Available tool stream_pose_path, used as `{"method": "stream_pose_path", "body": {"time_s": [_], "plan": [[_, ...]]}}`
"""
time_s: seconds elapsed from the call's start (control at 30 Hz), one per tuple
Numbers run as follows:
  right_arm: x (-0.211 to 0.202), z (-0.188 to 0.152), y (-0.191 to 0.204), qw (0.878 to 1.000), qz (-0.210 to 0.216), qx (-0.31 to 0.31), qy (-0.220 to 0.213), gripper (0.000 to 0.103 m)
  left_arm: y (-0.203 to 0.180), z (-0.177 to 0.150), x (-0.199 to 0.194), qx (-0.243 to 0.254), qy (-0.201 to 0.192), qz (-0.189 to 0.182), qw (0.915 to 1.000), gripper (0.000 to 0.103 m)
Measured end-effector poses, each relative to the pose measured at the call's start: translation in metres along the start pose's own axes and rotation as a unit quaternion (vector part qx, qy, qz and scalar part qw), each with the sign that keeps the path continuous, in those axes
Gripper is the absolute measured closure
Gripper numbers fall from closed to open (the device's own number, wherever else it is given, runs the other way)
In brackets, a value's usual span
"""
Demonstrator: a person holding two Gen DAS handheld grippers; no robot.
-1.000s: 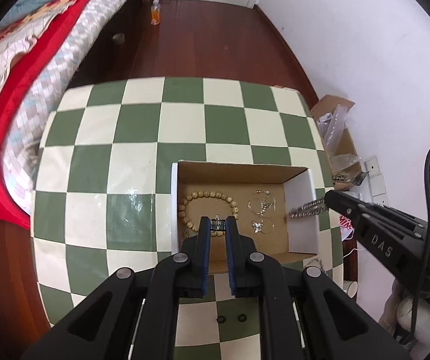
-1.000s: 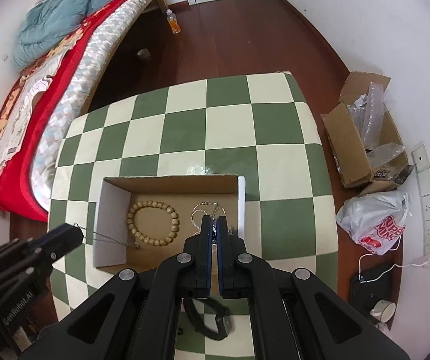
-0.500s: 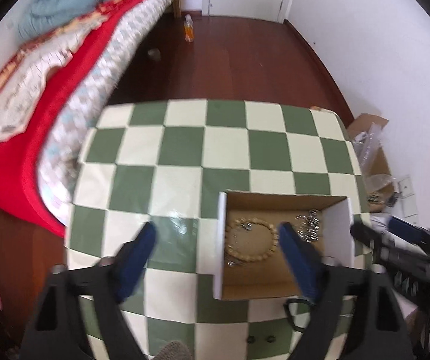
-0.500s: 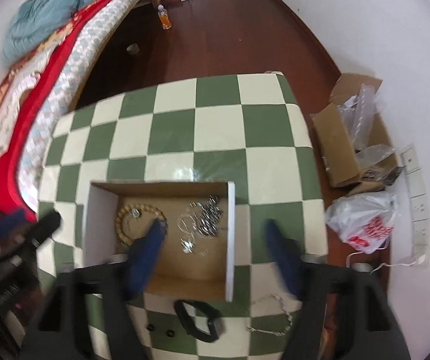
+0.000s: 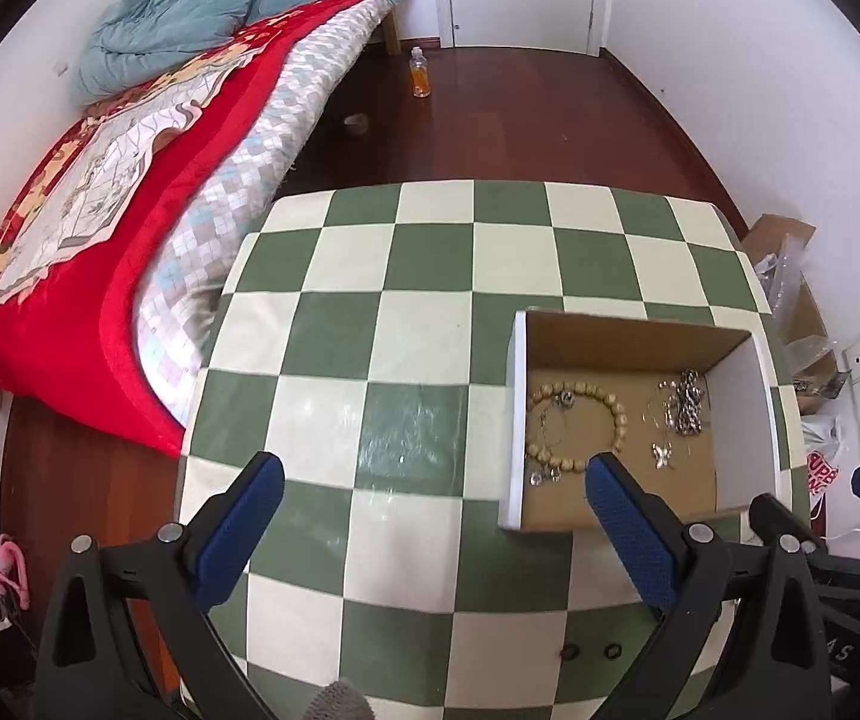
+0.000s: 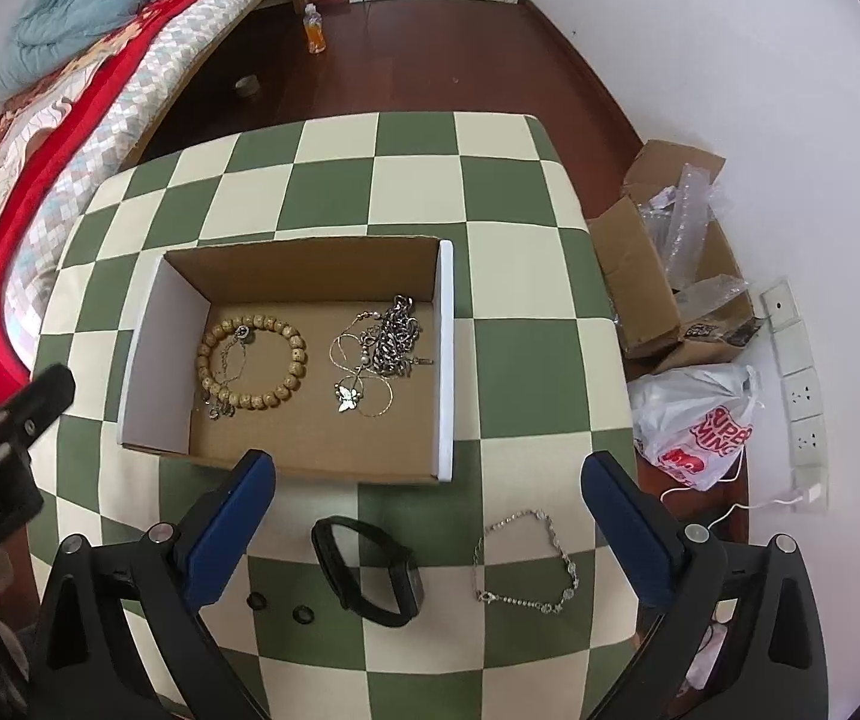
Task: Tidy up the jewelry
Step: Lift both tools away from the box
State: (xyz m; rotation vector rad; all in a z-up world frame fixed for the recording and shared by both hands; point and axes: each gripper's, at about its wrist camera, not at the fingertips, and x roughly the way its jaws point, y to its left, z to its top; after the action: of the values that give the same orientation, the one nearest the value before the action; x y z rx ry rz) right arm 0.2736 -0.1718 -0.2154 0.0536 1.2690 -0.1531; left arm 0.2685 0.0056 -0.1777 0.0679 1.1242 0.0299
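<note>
Right wrist view: your box (image 6: 445, 360) holds beads, chains (several pieces). At 6 o'clock, black band (image 6: 368, 570) and silver bracelet (image 6: 526, 564) remain. Both grippers gape wide, empty.

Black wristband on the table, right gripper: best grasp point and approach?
Judging by its pose: the black wristband lies as an open loop on the table. Come straight down with the open right gripper and pinch the thin far strap, one finger inside the loop.
</note>
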Motion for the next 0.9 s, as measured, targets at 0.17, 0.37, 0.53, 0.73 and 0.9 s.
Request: {"method": "stream_pose_path", "body": {"time_s": [0.17, 0.37, 0.53, 0.73, 0.9], "plan": [[-0.022, -0.009, 0.002, 1.0, -0.004, -0.002, -0.025, 0.0, 0.002, -0.013, -0.019, 0.008, -0.022, 0.009, 0.9997, 0.0], [-0.058, -0.022, 0.003, 0.998, 0.001, -0.003, -0.058, 0.0, 0.007, -0.026, -0.049, 0.011, -0.044, 0.008, 0.9989, 0.0], [-0.094, -0.037, 0.004, 0.996, 0.001, -0.009, -0.092, 0.0, 0.014, -0.039, -0.078, 0.006, -0.065, 0.0, 0.9979, 0.0], [-0.133, -0.058, 0.007, 0.991, -0.001, -0.013, -0.132, 0.0, 0.022, -0.053, -0.114, 0.001, -0.096, 0.001, 0.9954, 0.0], [-0.162, -0.074, 0.008, 0.988, 0.011, -0.011, -0.155, 0.0, 0.029, -0.066, -0.14, -0.004, -0.116, 0.001, 0.9932, 0.0]]}}
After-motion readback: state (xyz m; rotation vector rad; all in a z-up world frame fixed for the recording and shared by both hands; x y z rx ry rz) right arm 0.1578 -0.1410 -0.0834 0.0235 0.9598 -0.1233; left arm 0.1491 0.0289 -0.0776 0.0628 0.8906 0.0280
